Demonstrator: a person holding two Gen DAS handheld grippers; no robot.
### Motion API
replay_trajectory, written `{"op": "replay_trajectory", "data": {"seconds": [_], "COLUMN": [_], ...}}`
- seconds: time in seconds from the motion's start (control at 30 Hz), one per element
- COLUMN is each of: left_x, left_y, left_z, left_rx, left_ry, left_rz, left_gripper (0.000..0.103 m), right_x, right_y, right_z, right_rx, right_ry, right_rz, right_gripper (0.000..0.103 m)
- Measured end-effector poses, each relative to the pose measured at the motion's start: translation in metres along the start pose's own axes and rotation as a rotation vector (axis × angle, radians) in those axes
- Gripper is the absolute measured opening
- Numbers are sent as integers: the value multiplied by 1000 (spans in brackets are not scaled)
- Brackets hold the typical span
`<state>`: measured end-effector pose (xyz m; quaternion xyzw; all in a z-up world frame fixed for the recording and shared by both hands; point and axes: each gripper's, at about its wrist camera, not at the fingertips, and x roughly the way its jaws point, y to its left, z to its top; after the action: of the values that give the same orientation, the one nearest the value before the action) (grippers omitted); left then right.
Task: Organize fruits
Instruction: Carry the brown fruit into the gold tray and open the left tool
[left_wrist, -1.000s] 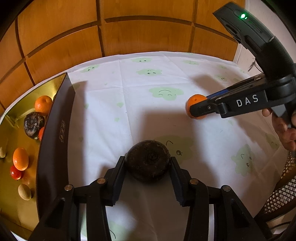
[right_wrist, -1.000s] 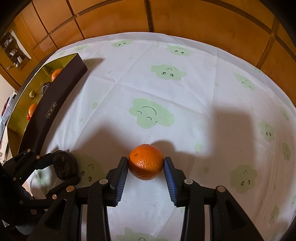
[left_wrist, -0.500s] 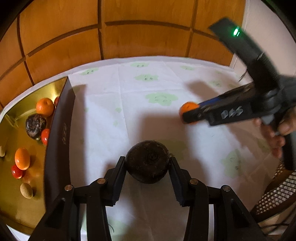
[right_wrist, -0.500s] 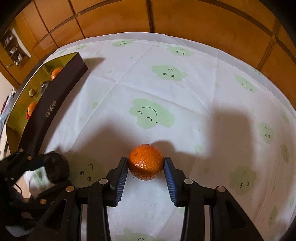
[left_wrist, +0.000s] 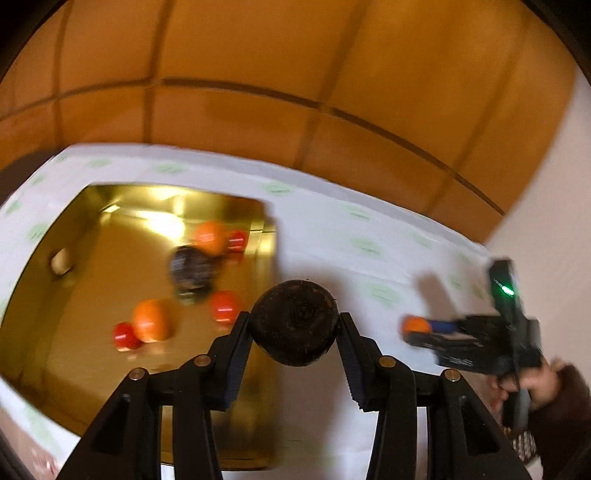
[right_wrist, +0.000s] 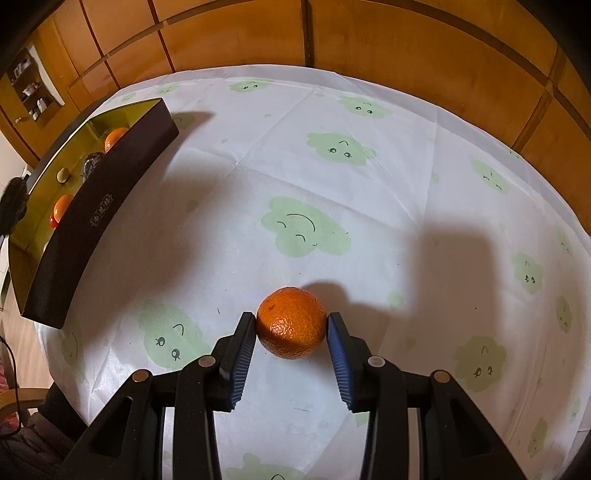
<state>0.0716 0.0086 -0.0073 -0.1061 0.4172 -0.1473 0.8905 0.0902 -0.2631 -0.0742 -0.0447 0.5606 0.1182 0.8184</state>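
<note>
Pinching a dark round fruit (left_wrist: 295, 321), our left gripper (left_wrist: 293, 328) has its jaws partly spread, both ribbed pads pressed flat against the fruit's sides. The fruit is squat, its flattened face with a small central dimple turned toward the camera, so its short axis runs along the fingers and its wide axis spans the jaws from nine to three o'clock. It sits just past the right wall of the gold-lined box (left_wrist: 266, 424), which fills the frame from seven to eleven o'clock.

Inside the box, blurred by motion, we make out two oranges (left_wrist: 151, 319), three small red fruits (left_wrist: 224, 306), another dark fruit (left_wrist: 190, 271) and a pale one (left_wrist: 61, 260); what kind the small ones are we cannot say for sure.

Our right gripper (right_wrist: 291, 330) also has its jaws partly spread, clamped on an orange (right_wrist: 291, 323), the blue-edged pads touching its left and right flanks. The orange is nearly round with no clear long axis; we cannot tell where its stem end faces. It rests on, or just above, the white tablecloth (right_wrist: 369, 221) printed with green smiling clouds, in the lower middle of the right wrist view. The box lies at nine to ten o'clock there, well apart from the orange, its dark outer wall facing us.

From the left wrist view, the right gripper shows at three o'clock with the orange at its tip, a hand (left_wrist: 535, 380) gripping its handle.
</note>
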Motion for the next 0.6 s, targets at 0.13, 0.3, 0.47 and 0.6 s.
{"op": "replay_trajectory", "data": {"seconds": [0.13, 0.3, 0.47, 0.6], "left_x": [17, 40, 57, 61], "left_y": [35, 47, 52, 57], "left_z": [-4, -10, -12, -16], "left_rx": [-76, -101, -100, -94], "left_ry": [68, 131, 172, 176], "left_rz": [54, 95, 122, 154], "left_gripper": [46, 46, 47, 47], "right_x": [0, 0, 0, 0], "right_y": [1, 1, 2, 2], "right_z": [0, 0, 0, 0], "right_rx": [-10, -8, -9, -9], "right_ry": [-6, -7, -7, -8], "right_rz": [1, 1, 0, -1], "right_gripper": [40, 40, 40, 40]}}
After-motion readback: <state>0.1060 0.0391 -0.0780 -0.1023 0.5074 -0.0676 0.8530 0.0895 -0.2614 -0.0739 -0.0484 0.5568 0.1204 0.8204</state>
